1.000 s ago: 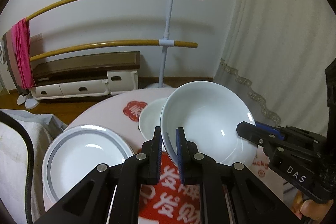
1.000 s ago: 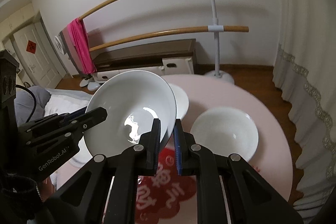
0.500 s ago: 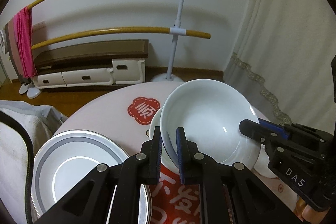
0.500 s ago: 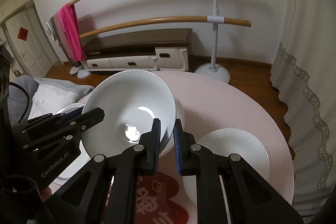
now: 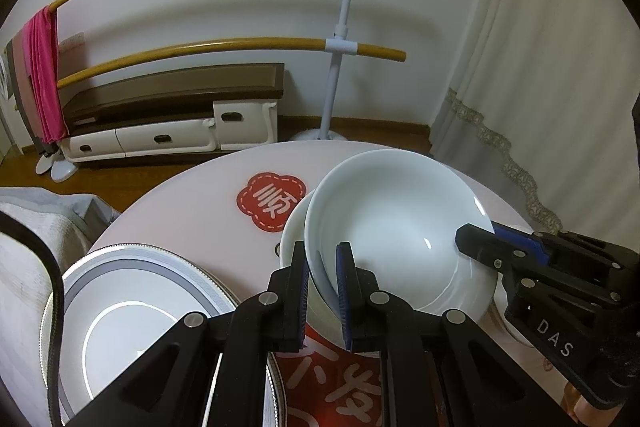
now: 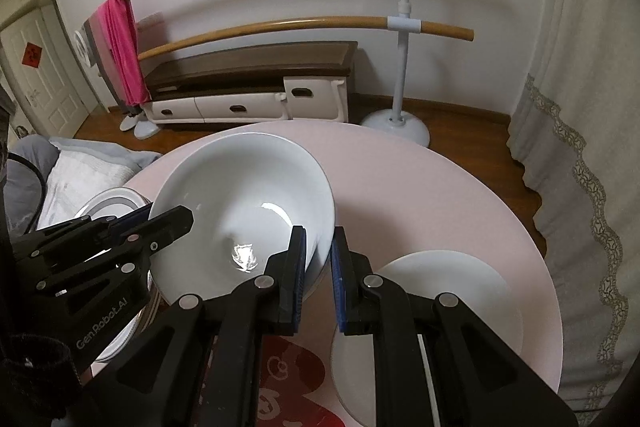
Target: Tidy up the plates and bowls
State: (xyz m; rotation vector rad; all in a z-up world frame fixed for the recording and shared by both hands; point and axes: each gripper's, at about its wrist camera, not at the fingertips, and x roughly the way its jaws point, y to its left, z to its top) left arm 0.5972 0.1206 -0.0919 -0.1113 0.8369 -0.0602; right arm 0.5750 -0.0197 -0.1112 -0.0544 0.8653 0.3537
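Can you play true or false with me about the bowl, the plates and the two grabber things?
1. Both grippers pinch the same big white bowl. True: the left gripper and the right gripper each clamp its rim.
2. The big bowl is full of soup. False: it is empty.
3. A grey-rimmed plate lies on the pink table. True.
4. The cloth hanging on the rack is green. False: it is pink.
5. A smaller white bowl sits just behind the big one. True.
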